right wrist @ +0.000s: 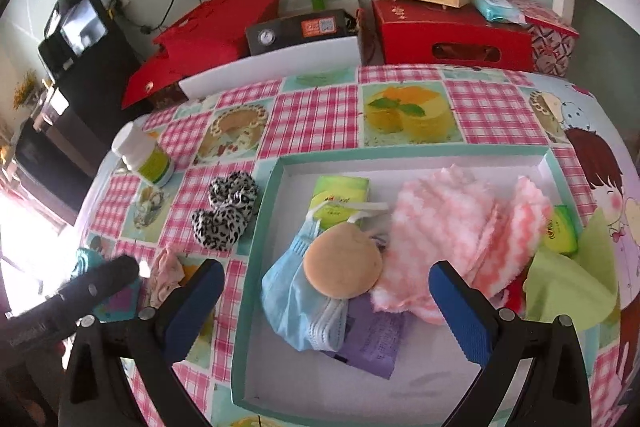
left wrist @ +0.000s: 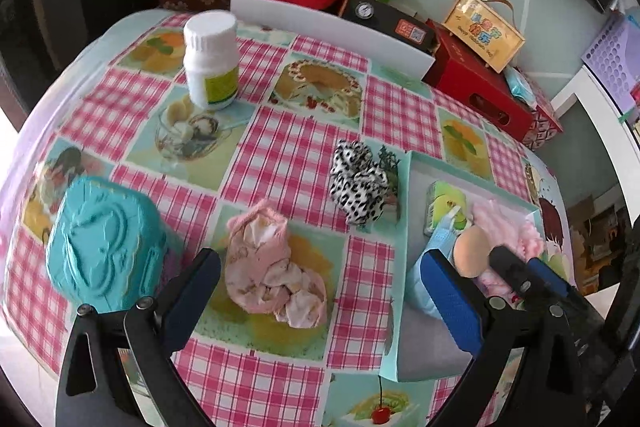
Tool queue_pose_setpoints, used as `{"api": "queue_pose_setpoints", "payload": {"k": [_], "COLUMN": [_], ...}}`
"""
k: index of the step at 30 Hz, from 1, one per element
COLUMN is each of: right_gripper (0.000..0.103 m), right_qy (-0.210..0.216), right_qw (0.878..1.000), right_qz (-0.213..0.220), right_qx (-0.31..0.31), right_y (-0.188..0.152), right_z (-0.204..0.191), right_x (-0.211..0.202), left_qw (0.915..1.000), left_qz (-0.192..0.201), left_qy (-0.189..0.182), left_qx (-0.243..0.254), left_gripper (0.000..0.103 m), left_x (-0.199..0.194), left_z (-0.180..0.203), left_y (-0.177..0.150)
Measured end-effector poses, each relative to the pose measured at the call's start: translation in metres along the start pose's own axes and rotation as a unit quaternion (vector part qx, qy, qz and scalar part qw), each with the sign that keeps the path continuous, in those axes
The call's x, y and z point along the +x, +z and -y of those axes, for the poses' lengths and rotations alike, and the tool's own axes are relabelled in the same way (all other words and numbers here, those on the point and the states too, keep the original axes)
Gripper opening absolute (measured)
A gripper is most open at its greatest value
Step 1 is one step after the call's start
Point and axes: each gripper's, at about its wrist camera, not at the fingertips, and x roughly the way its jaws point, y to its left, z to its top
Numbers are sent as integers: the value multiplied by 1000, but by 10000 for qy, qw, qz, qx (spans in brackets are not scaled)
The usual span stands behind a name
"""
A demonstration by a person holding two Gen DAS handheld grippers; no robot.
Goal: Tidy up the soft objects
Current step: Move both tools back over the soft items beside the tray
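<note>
Left claw point(left wrist: 320, 291) wide, empty, poised over pink sock point(left wrist: 272, 271) on the cloth. Right claw point(right wrist: 326, 291) wide, empty, above the tray point(right wrist: 256, 227). Step, as I judge: fetching the strays. Next calls for lowering the left, closing on the sock, carrying it to the tray. Count: two soft things outside, sock and leopard piece point(left wrist: 358, 183); in tray, one mask point(right wrist: 296, 303), one puff point(right wrist: 342, 263), pink towels point(right wrist: 452, 227), number unclear. One bottle point(left wrist: 210, 61), one teal box point(left wrist: 104, 243).

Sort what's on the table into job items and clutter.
Job items: pink sock, leopard slippers, tray, blue mask, round sponge, pink cloths.
Clutter: white bottle, teal tin, red boxes.
</note>
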Motion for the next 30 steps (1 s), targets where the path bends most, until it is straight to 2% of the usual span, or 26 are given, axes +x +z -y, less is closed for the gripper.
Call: {"api": "queue_pose_setpoints", "payload": {"k": [6,10,14,18,23,30], "right_gripper": [103,100,91,86,84,79], "right_qy": [199,413,584,801,879,1037], "right_qw": [9989,9958,9916,9874,9854,9818], "right_qz": [94,192,167,42,-125,-171], "right_qx": [-407,-793,-1142,-1363,-1451,-1580], "right_y": [3,7,10,10,6,7], "right_z": [-18,-38,-57,-72,-80,-90], "right_x": [6,10,21,37,52,58], "left_qw": [9989,9978,9962,9945,9950,9926], "left_qz": [-167,-142,-138,-175,-295,-408], "left_qy": [316,549,768,957,889,1035], "left_qx": [-291,-345,-389,-387,-349,-493], "left_gripper": [100,100,100,100,94,91], "left_x": [16,26,35,41,47,54], "left_z": [-11,-15,-17,-18,-14,-22], "left_y": [-14,-19,-21,-21,-20,-20]}}
